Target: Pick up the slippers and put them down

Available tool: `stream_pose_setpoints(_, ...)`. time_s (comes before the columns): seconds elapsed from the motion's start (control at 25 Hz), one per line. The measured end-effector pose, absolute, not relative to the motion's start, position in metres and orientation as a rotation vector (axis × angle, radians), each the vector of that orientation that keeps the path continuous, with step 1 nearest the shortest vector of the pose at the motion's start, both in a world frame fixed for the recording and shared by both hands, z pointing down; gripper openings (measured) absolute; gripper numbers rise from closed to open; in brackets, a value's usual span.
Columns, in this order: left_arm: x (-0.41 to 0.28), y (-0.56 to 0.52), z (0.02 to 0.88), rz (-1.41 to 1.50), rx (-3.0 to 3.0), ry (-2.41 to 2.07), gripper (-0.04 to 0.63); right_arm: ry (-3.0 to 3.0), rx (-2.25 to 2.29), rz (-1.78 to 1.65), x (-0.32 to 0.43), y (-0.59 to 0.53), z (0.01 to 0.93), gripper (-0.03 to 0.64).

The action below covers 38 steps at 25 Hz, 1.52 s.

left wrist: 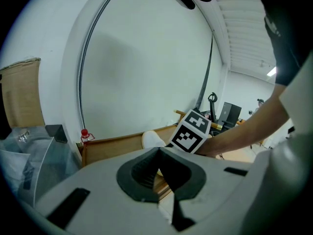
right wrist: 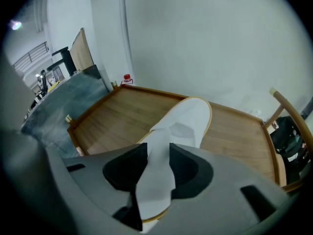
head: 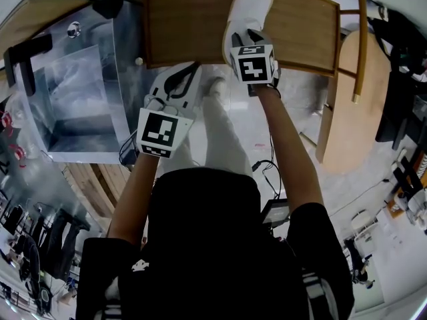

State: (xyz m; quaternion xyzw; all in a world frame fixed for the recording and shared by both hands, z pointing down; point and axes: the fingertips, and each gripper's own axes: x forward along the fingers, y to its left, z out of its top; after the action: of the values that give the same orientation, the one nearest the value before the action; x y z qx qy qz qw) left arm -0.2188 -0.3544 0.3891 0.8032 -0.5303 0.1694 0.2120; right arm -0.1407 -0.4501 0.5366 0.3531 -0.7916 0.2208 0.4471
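Observation:
A white slipper [head: 250, 5] lies flat on the wooden tray-topped table [head: 180, 25], toe pointing away from me. My right gripper [head: 248, 37] stands steeply over its heel end. In the right gripper view the slipper [right wrist: 188, 121] runs out from between the jaws of this gripper [right wrist: 155, 158]. The pads flank its soft upper without pinching it, so it is open. My left gripper [head: 193, 69] hovers at the table's near edge, left of the slipper. Its tips [left wrist: 159, 153] meet with nothing between them. The slipper's toe [left wrist: 151, 140] shows beyond them.
A clear plastic box [head: 80, 92] stands left of the table. A red-capped bottle [right wrist: 127, 77] sits at the table's far left corner by the wall. A wooden chair [head: 360, 45] is at the right. My white-trousered legs and cables [head: 267, 169] are below.

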Motion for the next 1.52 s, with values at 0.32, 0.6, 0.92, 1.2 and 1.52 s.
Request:
stream_pose_setpoints(0.32, -0.222, -0.356, 0.39, 0.465, 2.223, -1.475, 0.006, -1.919, 0.916, 0.506, -0.132, -0.453, 0.538, 0.041)
stream_pose_setpoints(0.6, -0.224, -0.359, 0.39, 0.457, 2.225, -1.473, 0.006, -1.903, 0.944, 0.512, -0.126, -0.455, 0.537, 0.011)
stream_pose_setpoints(0.92, -0.223, -0.357, 0.391, 0.438, 2.211, -1.452, 0.006, -1.925, 0.981, 0.519, -0.122, -0.459, 0.527, 0.006)
stream_pose_setpoints(1.2, -0.224, -0.356, 0.381, 0.423, 2.233, -1.44, 0.006, -1.956, 1.009, 0.524, -0.12, -0.459, 0.506, 0.006)
stream_pose_setpoints(1.52, -0.218, -0.354, 0.363, 0.393, 2.282, -1.41, 0.006, -2.001, 1.044, 0.534, -0.115, -0.449, 0.472, 0.006)
